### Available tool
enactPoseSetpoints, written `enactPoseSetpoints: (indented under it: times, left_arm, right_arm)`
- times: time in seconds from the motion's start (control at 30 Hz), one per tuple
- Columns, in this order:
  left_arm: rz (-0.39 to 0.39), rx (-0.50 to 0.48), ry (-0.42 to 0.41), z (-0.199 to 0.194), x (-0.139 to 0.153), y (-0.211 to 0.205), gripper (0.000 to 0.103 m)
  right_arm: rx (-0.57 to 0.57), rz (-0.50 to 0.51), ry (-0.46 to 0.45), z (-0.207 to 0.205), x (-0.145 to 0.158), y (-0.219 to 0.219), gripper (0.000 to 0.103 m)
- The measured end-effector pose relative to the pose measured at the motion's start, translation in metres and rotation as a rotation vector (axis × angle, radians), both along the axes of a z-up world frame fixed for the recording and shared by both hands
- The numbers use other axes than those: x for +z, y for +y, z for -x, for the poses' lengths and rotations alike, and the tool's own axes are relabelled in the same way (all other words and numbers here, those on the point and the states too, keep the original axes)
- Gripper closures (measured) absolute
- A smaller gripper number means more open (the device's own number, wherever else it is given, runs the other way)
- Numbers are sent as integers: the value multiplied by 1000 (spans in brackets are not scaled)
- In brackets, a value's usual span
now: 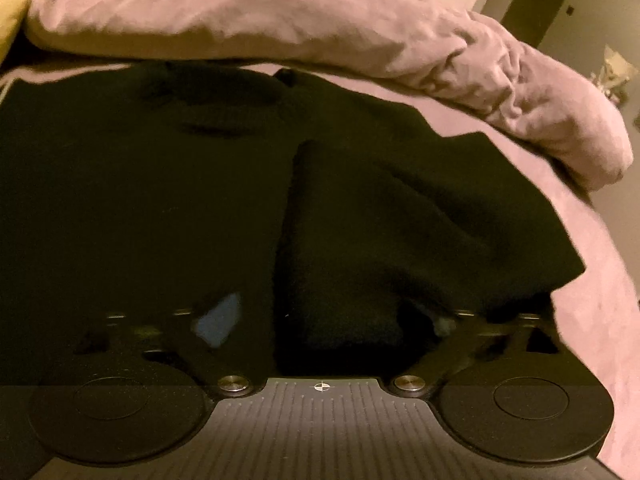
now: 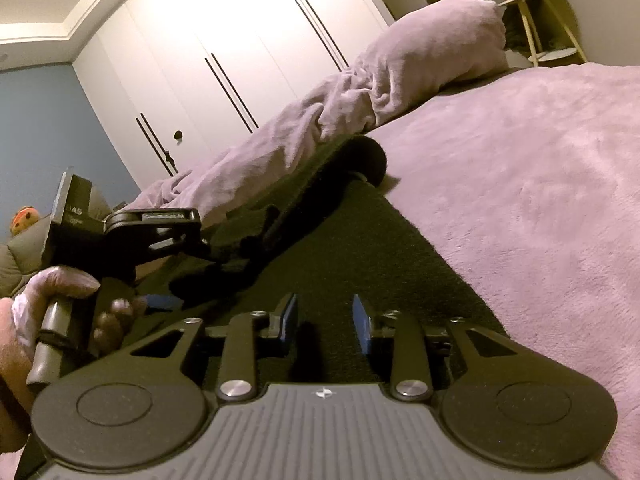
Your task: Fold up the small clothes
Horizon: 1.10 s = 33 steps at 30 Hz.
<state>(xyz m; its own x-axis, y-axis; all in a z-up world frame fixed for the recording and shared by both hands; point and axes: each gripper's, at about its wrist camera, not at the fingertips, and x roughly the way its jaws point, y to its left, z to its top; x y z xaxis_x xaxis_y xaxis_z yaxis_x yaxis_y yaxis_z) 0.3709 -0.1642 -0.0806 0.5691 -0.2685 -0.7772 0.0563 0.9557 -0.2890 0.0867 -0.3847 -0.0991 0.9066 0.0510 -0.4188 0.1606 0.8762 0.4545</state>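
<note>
Right gripper [image 2: 325,322] sits low over the black garment [image 2: 360,248], blue pads [image 2: 362,320] parted with a clear gap; nothing between them, so released, not gripping. Left gripper [image 1: 320,320] also unclenched: one blue pad [image 1: 218,318] shows on the left, the other is lost in dark cloth, jaws wide. Fabric lies under and between them, but I cannot see either pad pressing on it.

Garment lies spread on the mauve bedspread [image 2: 520,200], near the bed's near edge. In the left wrist view, a right-hand portion is already folded in over the body, leaving a long crease running near to far down the middle [image 1: 292,208]. Judgement: one side fold is laid, and both tools are placed at the near hem to take up the next fold.

A gloved hand [image 2: 60,292] holds the left tool's handle at the left of the right wrist view.

Edges: garment's right border is straight and well exposed against the bedspread; far end bunches up against the rumpled duvet [image 1: 280,12], touching or just beside it. Open room: broad bare bedspread to the right; little space on the far side, where the duvet ridge blocks. Wardrobe [image 2: 224,48] stands well beyond, no concern.
</note>
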Motion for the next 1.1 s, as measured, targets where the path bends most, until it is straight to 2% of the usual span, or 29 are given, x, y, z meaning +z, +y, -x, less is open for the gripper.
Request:
enactPoseSetpoints:
  times: [0.03,0.07,0.13,0.17,0.2,0.33,0.57,0.63,0.67,0.73,0.77,0.8,0.9,0.93,1.0,1.1]
  left_arm:
    - [13,0,4,-2,1,0,28]
    - [33,-4,2,-3,3,1,43]
    - [57,-1,9,-3,8,4,60]
    - [67,10,9,-4,11,6,74]
    - [92,14,20,-5,12,10,80]
    - [161,49,5,-6,25,27,85]
    - [100,99,-144,13,61,78,86]
    - [37,123,-172,18,62,96,84]
    - [2,140,-177,19,60,105,80]
    - [-30,167,-181,24,55,122,62]
    - [-39,171,-183,27,52,128,46]
    - [-45,171,-183,28,50,133,37]
    - [-52,140,-181,37,43,138,23]
    - [-52,119,-186,40,40,135,21]
    - [-61,50,-206,49,35,127,9]
    - [-72,-44,-157,58,17,115,10]
  right_arm:
    - [0,0,0,0,0,0,72]
    - [-1,0,0,0,0,0,72]
    - [-1,1,0,0,0,0,72]
    - [-1,0,0,0,-1,0,72]
    - [-1,1,1,0,0,0,72]
    - [-2,8,5,0,1,2,72]
    - [-2,14,11,-2,2,2,71]
    - [1,15,12,-2,3,2,70]
    - [3,16,12,-3,3,2,69]
    - [8,21,15,-4,4,3,67]
    - [11,26,17,-4,4,4,65]
    - [16,33,21,-5,5,5,63]
    - [28,57,27,-6,7,9,58]
    - [29,65,29,-7,7,10,57]
    - [30,72,32,-7,8,11,56]
    - [30,78,34,-7,7,11,56]
